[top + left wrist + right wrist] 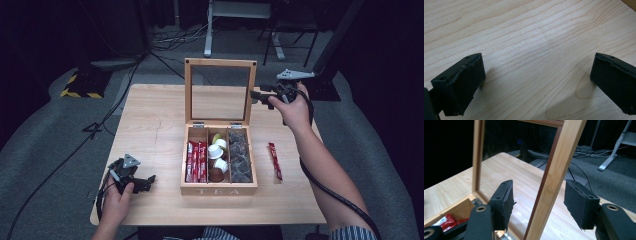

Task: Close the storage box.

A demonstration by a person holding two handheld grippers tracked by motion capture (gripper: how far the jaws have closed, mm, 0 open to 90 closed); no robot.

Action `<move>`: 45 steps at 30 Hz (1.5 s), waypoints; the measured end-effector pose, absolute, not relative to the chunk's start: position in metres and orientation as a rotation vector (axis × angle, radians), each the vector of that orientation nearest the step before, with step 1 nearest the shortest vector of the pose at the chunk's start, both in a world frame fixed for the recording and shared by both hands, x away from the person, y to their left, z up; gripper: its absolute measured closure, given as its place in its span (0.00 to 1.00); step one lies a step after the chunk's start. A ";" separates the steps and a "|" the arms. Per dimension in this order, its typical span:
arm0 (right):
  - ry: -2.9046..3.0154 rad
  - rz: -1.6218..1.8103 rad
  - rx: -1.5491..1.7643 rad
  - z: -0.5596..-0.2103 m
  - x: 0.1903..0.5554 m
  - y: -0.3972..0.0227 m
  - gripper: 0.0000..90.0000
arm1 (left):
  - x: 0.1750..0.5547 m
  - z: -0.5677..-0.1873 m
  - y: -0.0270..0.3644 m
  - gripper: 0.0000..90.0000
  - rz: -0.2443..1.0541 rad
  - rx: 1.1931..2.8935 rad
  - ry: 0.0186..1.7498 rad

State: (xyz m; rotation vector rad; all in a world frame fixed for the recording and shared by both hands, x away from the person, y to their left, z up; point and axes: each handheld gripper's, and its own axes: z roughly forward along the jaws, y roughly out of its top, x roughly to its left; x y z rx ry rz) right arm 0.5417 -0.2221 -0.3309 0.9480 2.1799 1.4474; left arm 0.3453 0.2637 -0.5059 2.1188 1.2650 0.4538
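Wooden tea box mid-bench, its glass-paned lid standing upright. Right tongs open, jaws straddling the lid's side rail with gaps either side, not pressing. Left tongs wide open and empty, low over bare bench, well left of the box.

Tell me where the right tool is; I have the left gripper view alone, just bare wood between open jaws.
Observer: The right tool is at the raised lid; the lid's right rail stands between its open jaws, clear of both pads.
Operator: Report what the box holds.
Observer: The tea box has three compartments: red sachets on the left, white capsules in the middle, dark packets on the right.
Operator: List anything loose.
Observer: One loose red sachet lies on the table, right of the box.
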 end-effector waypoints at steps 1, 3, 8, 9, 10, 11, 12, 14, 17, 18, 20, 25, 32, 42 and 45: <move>2.181 1.443 0.954 -0.332 0.545 -0.220 0.46 | 0.345 -0.506 0.264 0.00 0.456 2.119 1.264; 2.183 1.436 0.968 -0.335 0.554 -0.216 0.46 | 0.345 -0.506 0.264 0.00 0.454 2.119 1.265; 2.180 1.442 0.986 -0.340 0.564 -0.213 0.46 | 0.345 -0.506 0.263 0.00 0.454 2.115 1.267; 2.178 1.447 1.002 -0.343 0.568 -0.211 0.46 | 0.345 -0.506 0.264 0.00 0.455 2.119 1.264; 2.178 1.447 1.002 -0.343 0.568 -0.211 0.46 | 0.345 -0.506 0.264 0.00 0.454 2.118 1.266; 2.183 1.441 1.004 -0.344 0.570 -0.210 0.47 | 0.345 -0.506 0.264 0.00 0.456 2.118 1.265; 2.187 1.438 1.008 -0.346 0.571 -0.209 0.47 | 0.345 -0.506 0.264 0.00 0.456 2.118 1.266; 2.198 1.423 1.007 -0.348 0.574 -0.207 0.48 | 0.345 -0.506 0.264 0.00 0.457 2.119 1.264; 2.210 1.409 1.007 -0.351 0.578 -0.202 0.52 | 0.345 -0.506 0.264 0.00 0.455 2.118 1.265; 2.210 1.409 1.007 -0.351 0.578 -0.202 0.52 | 0.345 -0.506 0.264 0.00 0.455 2.118 1.265; 2.213 1.407 1.012 -0.351 0.580 -0.200 0.54 | 0.345 -0.506 0.264 0.00 0.456 2.118 1.265; 2.216 1.391 1.010 -0.348 0.581 -0.195 0.58 | 0.345 -0.506 0.263 0.00 0.454 2.115 1.267; 2.203 1.396 1.014 -0.343 0.574 -0.196 0.61 | 0.345 -0.506 0.264 0.00 0.455 2.119 1.265; 2.214 1.404 0.949 -0.333 0.552 -0.199 0.61 | 0.345 -0.506 0.264 0.00 0.454 2.121 1.264; 2.217 1.409 0.906 -0.329 0.538 -0.202 0.61 | 0.345 -0.506 0.264 0.00 0.454 2.121 1.264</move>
